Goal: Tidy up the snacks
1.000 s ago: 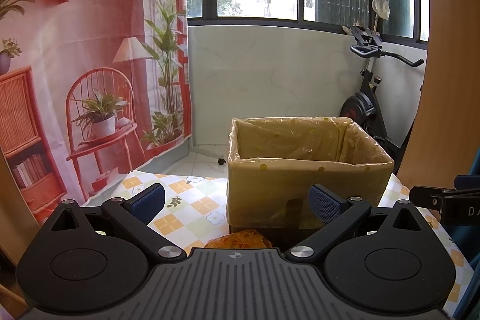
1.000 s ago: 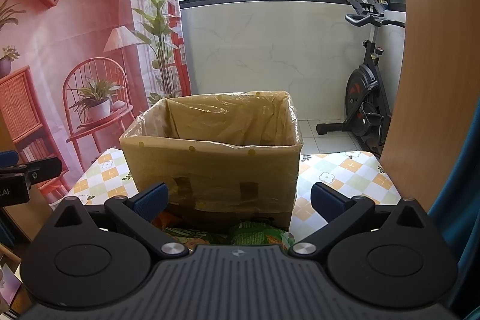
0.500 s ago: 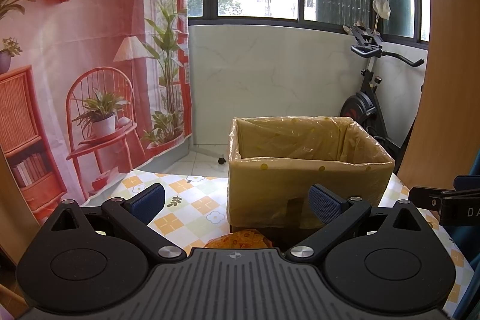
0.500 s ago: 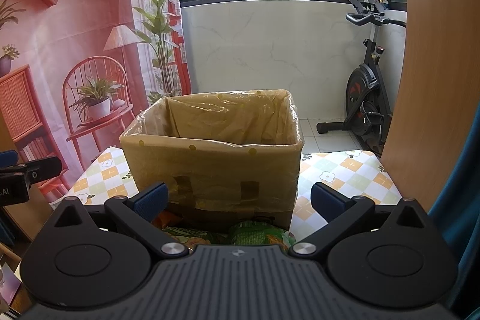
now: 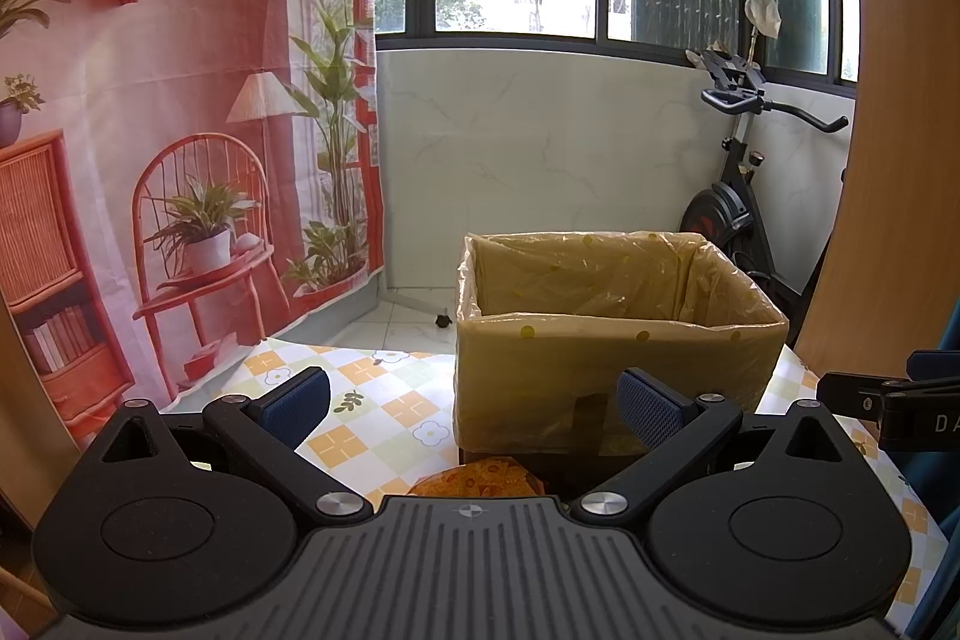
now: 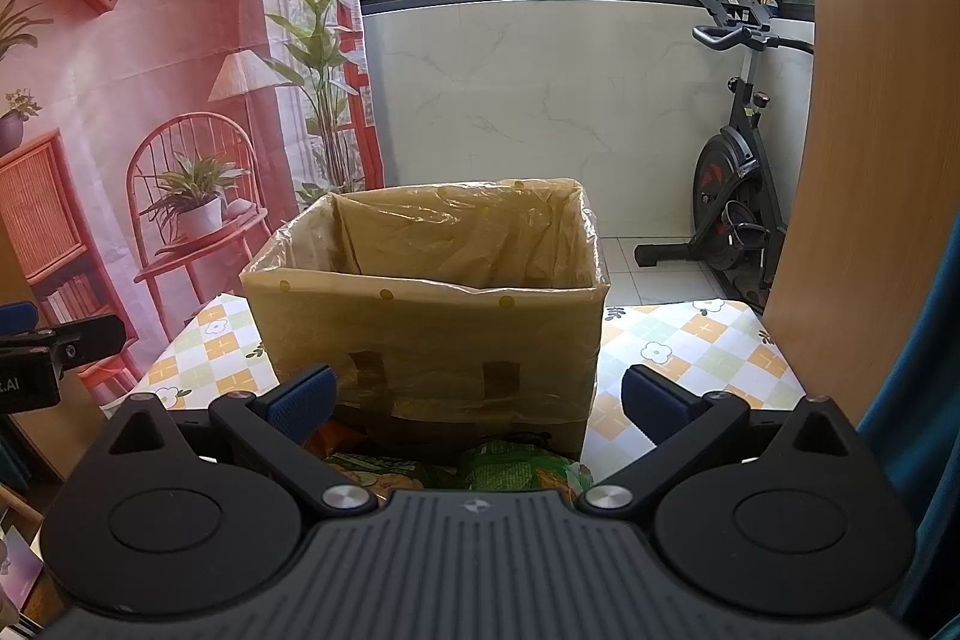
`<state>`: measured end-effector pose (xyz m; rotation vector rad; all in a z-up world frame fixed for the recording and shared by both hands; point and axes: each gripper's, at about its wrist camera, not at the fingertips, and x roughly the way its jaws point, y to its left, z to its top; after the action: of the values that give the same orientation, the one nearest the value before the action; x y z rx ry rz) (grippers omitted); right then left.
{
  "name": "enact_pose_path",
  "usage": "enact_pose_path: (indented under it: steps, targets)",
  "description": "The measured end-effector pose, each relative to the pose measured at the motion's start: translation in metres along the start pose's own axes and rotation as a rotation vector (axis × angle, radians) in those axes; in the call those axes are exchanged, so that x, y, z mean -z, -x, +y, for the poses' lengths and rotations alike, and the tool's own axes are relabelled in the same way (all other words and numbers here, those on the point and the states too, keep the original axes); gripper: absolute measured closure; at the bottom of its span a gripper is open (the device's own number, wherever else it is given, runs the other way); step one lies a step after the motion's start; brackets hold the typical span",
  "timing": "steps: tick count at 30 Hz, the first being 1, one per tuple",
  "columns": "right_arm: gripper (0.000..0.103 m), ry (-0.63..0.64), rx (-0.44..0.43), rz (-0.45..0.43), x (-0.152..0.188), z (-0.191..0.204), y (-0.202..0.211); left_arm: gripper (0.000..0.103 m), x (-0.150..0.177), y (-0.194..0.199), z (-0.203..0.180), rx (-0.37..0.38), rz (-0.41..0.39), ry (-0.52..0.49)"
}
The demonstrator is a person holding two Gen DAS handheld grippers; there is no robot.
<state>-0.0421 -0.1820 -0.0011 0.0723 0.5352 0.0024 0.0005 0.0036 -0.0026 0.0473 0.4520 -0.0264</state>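
Both claws spread, empty; snack packets (image 6: 516,466) half hidden below box (image 6: 432,334).

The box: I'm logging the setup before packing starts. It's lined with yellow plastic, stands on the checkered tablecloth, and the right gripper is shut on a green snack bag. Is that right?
Not quite. In the right wrist view the right gripper is open and holds nothing; the green snack bag lies on the checkered tablecloth in front of the box. The yellow plastic lining and the box's place on the tablecloth are as you say.
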Motion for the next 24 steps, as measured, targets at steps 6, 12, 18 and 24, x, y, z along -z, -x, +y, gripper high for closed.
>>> enact_pose_path:
  steps: [6,12,18,24]
  targets:
    - [0.0,0.0,0.0,0.0,-0.0004,-0.0003,0.0005,0.0,0.0,0.0,-0.0001,0.0,0.001,0.001]
    - [0.0,0.001,-0.001,0.0,-0.0005,-0.0002,0.0003,0.0,-0.0001,0.0002,-0.0001,0.0,0.001,0.0]
    - [0.0,-0.001,0.0,0.001,-0.0005,-0.0002,0.0001,0.0,0.0006,-0.0001,-0.0005,0.0,0.005,0.001]
    - [0.0,-0.004,-0.001,-0.002,-0.0006,-0.0003,0.0004,0.0,0.0007,-0.0005,-0.0002,-0.011,0.01,0.003]
